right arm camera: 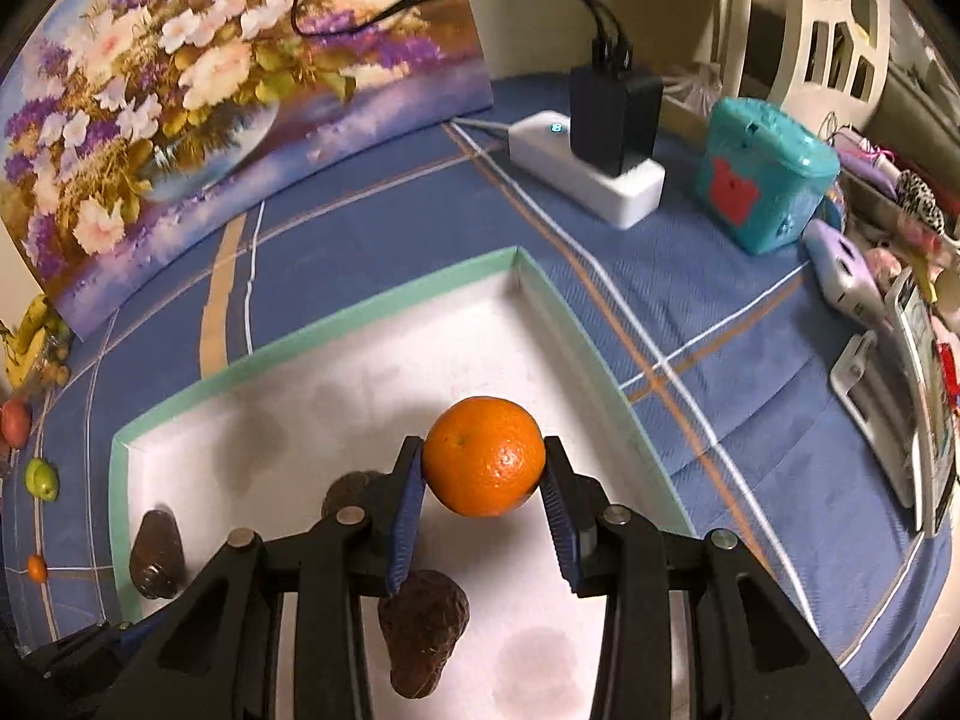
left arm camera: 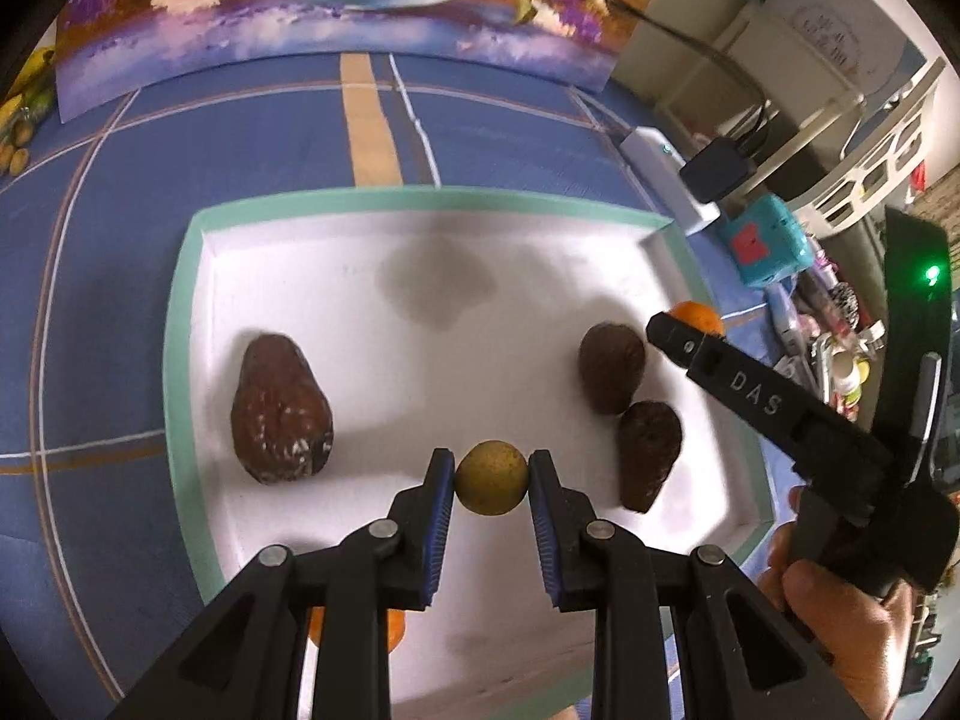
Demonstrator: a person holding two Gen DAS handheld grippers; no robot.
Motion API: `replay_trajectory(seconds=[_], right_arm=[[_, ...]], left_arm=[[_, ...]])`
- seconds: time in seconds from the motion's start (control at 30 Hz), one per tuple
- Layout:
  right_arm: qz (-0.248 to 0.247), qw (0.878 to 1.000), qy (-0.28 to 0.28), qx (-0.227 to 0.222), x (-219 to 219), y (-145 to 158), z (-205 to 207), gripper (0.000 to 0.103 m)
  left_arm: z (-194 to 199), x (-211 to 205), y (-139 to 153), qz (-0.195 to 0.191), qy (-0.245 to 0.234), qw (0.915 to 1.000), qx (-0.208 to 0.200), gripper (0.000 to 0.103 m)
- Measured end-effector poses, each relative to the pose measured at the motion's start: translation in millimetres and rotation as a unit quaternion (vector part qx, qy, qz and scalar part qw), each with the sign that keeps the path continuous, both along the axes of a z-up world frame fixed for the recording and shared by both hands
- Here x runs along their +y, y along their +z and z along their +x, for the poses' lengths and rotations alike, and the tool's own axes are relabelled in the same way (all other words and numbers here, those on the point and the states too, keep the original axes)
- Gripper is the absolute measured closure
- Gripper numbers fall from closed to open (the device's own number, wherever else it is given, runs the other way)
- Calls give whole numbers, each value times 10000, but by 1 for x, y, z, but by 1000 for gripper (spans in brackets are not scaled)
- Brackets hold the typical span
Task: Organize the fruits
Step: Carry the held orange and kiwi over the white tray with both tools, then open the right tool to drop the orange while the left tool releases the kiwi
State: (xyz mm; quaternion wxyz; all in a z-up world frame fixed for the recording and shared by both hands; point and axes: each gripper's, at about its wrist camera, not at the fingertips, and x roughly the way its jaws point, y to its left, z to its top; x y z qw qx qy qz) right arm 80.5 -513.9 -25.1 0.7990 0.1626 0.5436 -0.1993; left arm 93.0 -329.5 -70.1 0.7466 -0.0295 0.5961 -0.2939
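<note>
A white tray with a mint-green rim (left arm camera: 180, 324) (right arm camera: 384, 300) lies on a blue cloth. My left gripper (left arm camera: 491, 477) is shut on a small yellow-brown round fruit (left arm camera: 491, 479) above the tray's near part. Three dark brown avocados lie in the tray: one at the left (left arm camera: 281, 411), two at the right (left arm camera: 612, 366) (left arm camera: 649, 456). My right gripper (right arm camera: 483, 468) is shut on an orange (right arm camera: 483, 456) held over the tray's right side; it also shows in the left wrist view (left arm camera: 696, 321). Another orange (left arm camera: 393, 630) shows partly under my left gripper.
A flower painting (right arm camera: 198, 96) leans at the back. A white power strip with a black charger (right arm camera: 600, 144), a teal box (right arm camera: 762, 174) and clutter lie to the right. Bananas (right arm camera: 27, 336), a red fruit (right arm camera: 15, 420), a green fruit (right arm camera: 41, 477) and a small orange (right arm camera: 36, 567) lie far left.
</note>
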Motion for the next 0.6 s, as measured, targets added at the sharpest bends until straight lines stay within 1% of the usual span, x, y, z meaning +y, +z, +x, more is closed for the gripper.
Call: replay_trajectory(seconds=[0.17, 0.3, 0.5, 0.6], right_arm=[[70, 9999, 26, 120, 2, -8, -2, 63], [93, 9997, 25, 219, 1, -15, -4, 63], [89, 9997, 10, 247, -1, -16, -5, 63], [63, 9996, -12, 290, -2, -15, -4, 63]], left_arm=[[-2, 0, -10, 149, -21, 9998, 87, 76], [-3, 1, -9, 156, -21, 9999, 67, 76], [-2, 0, -8, 262, -32, 9996, 49, 76], [0, -1, -8, 242, -11, 9997, 91, 76]])
